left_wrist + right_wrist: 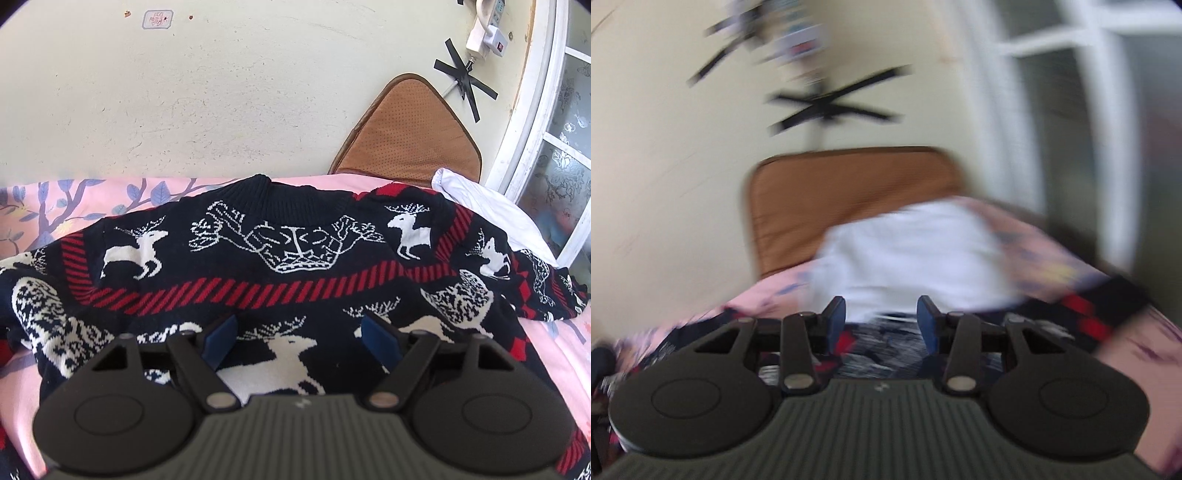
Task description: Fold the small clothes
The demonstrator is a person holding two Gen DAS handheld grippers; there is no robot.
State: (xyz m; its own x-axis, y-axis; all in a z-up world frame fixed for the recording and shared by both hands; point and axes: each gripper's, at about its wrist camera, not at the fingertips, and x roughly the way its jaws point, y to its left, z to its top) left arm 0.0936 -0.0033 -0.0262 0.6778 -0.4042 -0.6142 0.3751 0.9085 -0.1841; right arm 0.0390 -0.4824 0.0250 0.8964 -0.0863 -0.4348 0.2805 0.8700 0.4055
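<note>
Ribbed dark-grey plastic and two round black discs fill the bottom of the left wrist view, where the left gripper point(300, 338) is seen with its blue-padded fingers point(221, 339) spread wide apart, nothing held between them. Beneath and beyond it a knitted sweater point(280, 266) is spread flat on a pink bedsheet point(44, 206) printed with blue leaves and branches. The sweater is navy, patterned with white reindeer and red diagonal-striped bands, its ribbed collar lying toward the far edge of the sheet. A white pillow point(480, 206) is seen at the far right corner, with a tan perforated cushion point(402, 136) propped against the cream wall point(221, 92) behind it. A small label point(158, 19) on the wall cannot be read.

In the heavily blurred right wrist view, the right gripper point(881, 319) is likewise shown with fingers parted and empty, above a sleeve of the sweater.
</note>
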